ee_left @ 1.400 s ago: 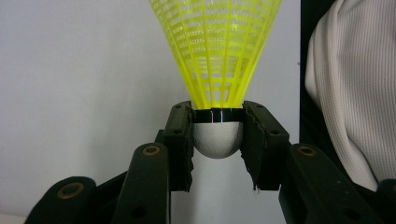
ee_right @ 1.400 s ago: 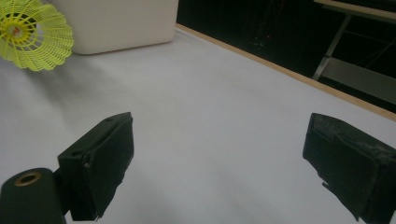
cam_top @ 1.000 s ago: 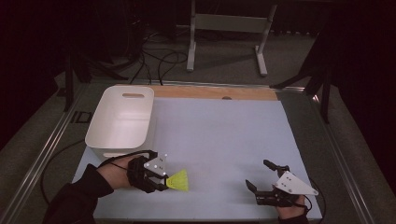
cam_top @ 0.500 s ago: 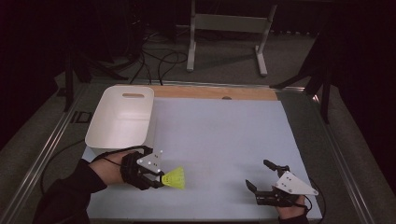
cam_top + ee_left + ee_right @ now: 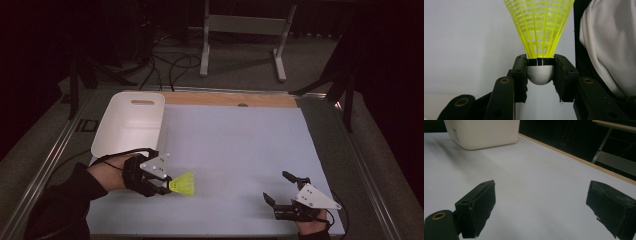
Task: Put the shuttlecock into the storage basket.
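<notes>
At seven o'clock on the table, the left gripper (image 5: 167, 185) is pinching a yellow plastic mesh shuttlecock (image 5: 183, 183) by its white cork; the right gripper (image 5: 279, 189) is resting spread wide at five o'clock.

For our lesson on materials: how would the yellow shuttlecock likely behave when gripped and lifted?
The shuttlecock is probably very light: its skirt is thin open mesh. The skirt would likely flex if squeezed, so the left gripper clamps the rounded cork base instead. That dome looks smooth, so it might slip or swivel between the jaws.
</notes>
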`<state>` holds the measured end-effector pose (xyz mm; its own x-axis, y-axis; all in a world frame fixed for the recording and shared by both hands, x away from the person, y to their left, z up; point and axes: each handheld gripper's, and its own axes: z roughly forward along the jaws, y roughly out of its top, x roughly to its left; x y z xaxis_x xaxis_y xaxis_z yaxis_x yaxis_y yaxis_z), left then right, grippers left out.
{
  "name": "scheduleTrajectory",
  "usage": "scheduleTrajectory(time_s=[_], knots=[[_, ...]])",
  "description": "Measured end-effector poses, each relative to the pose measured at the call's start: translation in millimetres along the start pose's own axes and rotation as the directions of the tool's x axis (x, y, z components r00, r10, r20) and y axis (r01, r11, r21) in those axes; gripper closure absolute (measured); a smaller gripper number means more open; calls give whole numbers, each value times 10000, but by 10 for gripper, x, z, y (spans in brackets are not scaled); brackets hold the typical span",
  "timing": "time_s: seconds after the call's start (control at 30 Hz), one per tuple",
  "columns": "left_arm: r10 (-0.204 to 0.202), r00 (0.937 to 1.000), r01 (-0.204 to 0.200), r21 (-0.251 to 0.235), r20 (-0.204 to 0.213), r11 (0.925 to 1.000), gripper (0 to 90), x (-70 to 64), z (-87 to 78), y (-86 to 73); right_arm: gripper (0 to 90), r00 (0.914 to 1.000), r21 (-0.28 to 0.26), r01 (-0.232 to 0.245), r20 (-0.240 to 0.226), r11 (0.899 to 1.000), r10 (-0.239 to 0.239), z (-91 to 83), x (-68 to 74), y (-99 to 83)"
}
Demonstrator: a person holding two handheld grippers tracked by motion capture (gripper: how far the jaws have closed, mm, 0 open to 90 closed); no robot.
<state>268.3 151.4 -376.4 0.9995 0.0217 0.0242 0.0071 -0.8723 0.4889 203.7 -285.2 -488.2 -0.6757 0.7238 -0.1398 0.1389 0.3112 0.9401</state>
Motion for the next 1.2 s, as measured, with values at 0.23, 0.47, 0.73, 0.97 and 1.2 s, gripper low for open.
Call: scheduleTrajectory(time_s=[0.23, 0.47, 0.73, 0.97, 1.2], knots=[[37, 9998, -38, -50, -220, 10000, 649, 35, -146, 7, 89, 10000, 8, -17, -6, 10000, 17, 1, 2, -1], [52, 9991, -57, -123, -426, 9999, 649, 86, -306, -2, 89, 10000, 21, -21, -2, 10000, 21, 4, -1, -3], [154, 9980, -170, -258, -619, 9995, 649, 142, -454, -12, 89, 10000, 26, -6, 30, 10000, 6, 3, 1, -3], [124, 9976, -139, -211, -685, 9997, 649, 218, -557, -60, 89, 10000, 27, 42, 20, 10000, -42, 5, 4, -4], [-211, 9937, 163, -441, -1098, 9989, 649, 346, -670, -181, 89, 10000, 41, 51, -1, 10000, -51, 11, 7, -5]])
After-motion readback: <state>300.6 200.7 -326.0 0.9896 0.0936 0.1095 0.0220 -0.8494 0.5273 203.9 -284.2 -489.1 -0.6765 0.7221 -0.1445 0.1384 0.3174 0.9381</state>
